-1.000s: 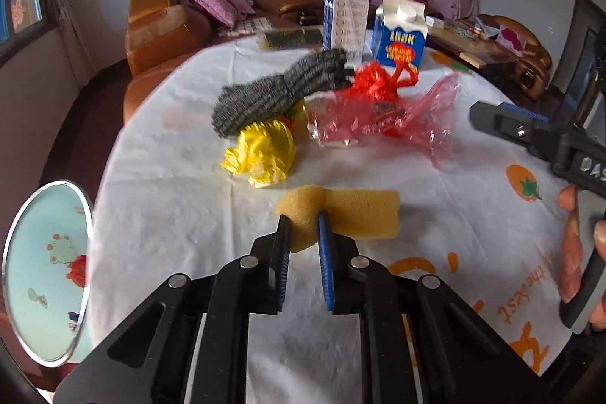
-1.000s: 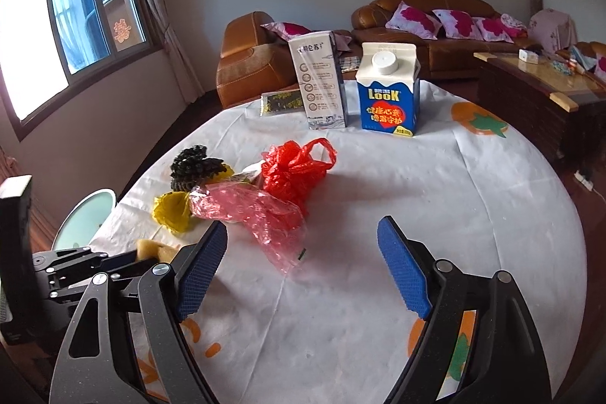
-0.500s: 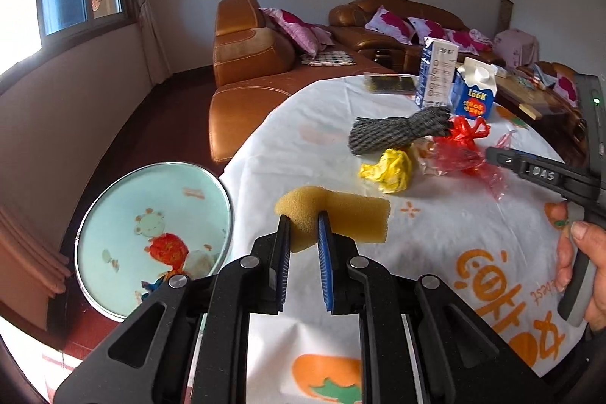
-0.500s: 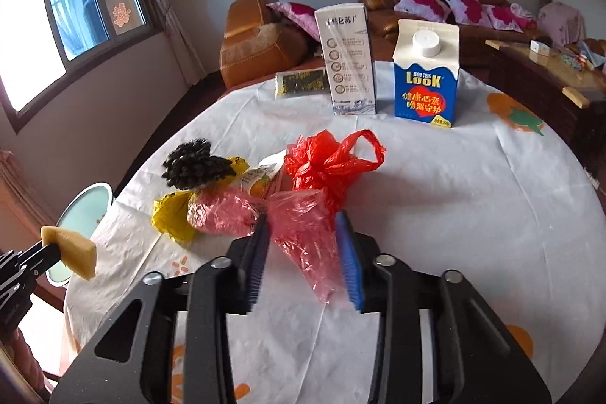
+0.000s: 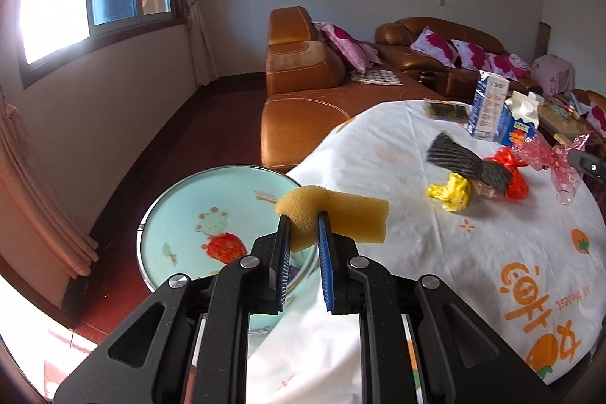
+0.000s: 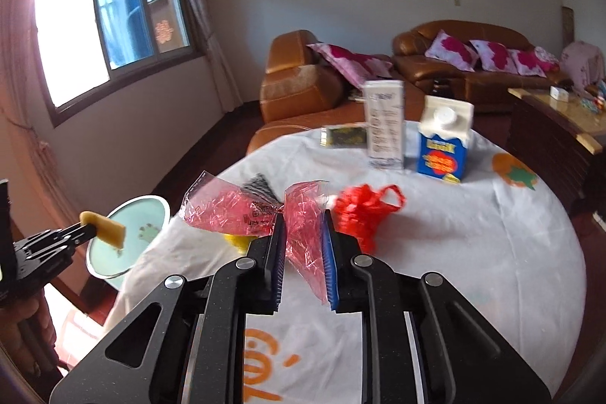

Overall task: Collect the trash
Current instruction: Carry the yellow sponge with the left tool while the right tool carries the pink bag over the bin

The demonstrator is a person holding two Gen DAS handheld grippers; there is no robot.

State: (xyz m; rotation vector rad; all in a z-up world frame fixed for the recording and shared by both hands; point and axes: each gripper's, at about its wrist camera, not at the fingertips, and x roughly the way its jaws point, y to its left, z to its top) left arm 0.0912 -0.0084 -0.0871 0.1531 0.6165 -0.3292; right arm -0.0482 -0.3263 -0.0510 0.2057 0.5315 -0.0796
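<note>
Sponge [image 5: 333,216] pinched in left claw [image 5: 304,226] above basin [image 5: 181,214]; right-wrist view alone: right claw [image 6: 303,226] gripping pink wrapper [image 6: 299,226].

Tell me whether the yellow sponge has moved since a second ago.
Yes. The left claw carried the yellow sponge off the table, leftward past its edge, to above the pale blue bin.

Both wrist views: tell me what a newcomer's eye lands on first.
First, the yellow sponge pinched in the left tool, held off the table's edge above the round pale-blue bin on the floor. Next, the crinkled pink plastic wrapper clamped in the right tool, lifted over the white tablecloth. Behind it lie a red bag and the blue milk carton.
</note>
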